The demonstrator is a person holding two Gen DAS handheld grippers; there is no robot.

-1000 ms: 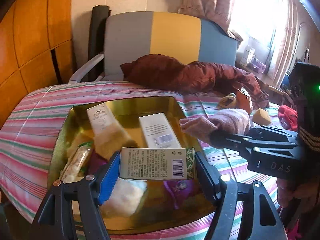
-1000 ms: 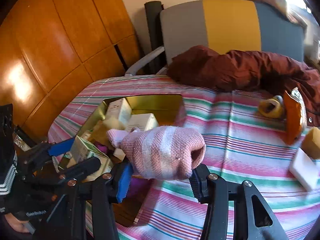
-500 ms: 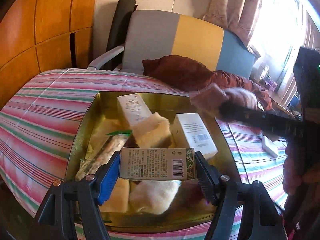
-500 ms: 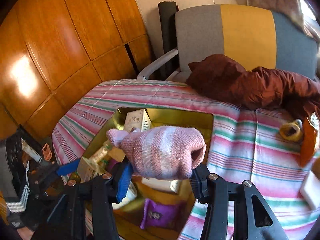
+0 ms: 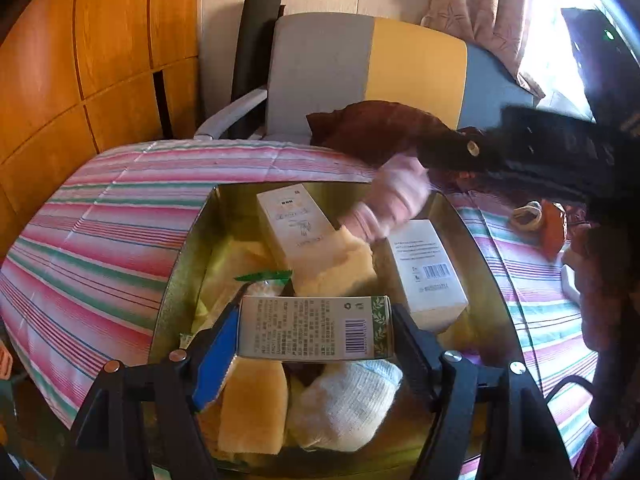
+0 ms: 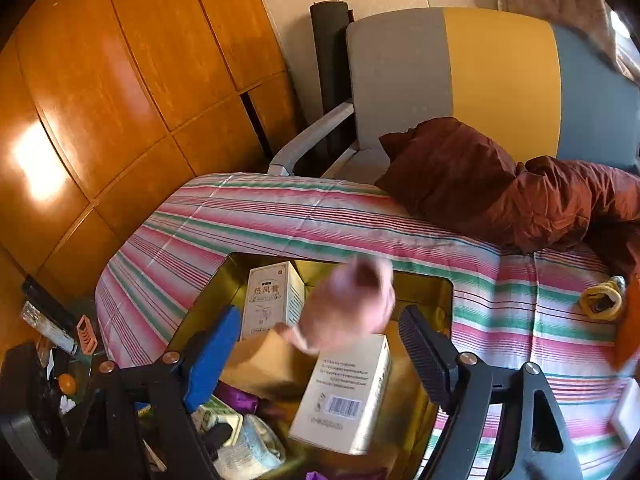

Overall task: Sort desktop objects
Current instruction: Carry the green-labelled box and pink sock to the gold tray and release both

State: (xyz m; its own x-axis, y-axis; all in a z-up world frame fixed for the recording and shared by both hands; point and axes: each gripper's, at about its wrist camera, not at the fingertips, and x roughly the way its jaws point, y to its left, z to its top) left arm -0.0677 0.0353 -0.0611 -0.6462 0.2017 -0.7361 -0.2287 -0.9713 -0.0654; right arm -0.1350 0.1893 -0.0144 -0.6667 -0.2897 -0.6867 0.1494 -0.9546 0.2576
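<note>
- Over the near end of the gold tin [image 5: 182,264], the left gripper [image 5: 316,332] is clamped on a green-trimmed box [image 5: 314,328]; the blue pad presses the box's left end, the black pad its right end, barcode side facing the camera.
- Over the middle of the tin [image 6: 424,288], the right gripper [image 6: 316,344] has its jaws opening; neither pad touches anything.
- The pink sock [image 6: 348,304] is blurred, between the right gripper's parted pads and clear of both, above the tin's contents. In the left view the sock [image 5: 386,204] shows over the far half of the tin, just below the black body of the right gripper [image 5: 520,152].
- Inside the tin: a white box [image 5: 294,222] at the far side, a barcoded box [image 5: 426,272] to the right, a tan sponge [image 5: 340,268] between them, a white sock [image 5: 344,404] and a yellow sponge [image 5: 254,412] at the near side.
- The tin rests on a striped cloth [image 5: 108,228].
- A brown jacket [image 6: 500,184] lies at the far edge of the cloth, before a grey, yellow and blue chair [image 6: 480,76].
- A yellow band [image 6: 602,300] lies on the cloth, far right, well apart from the tin.
</note>
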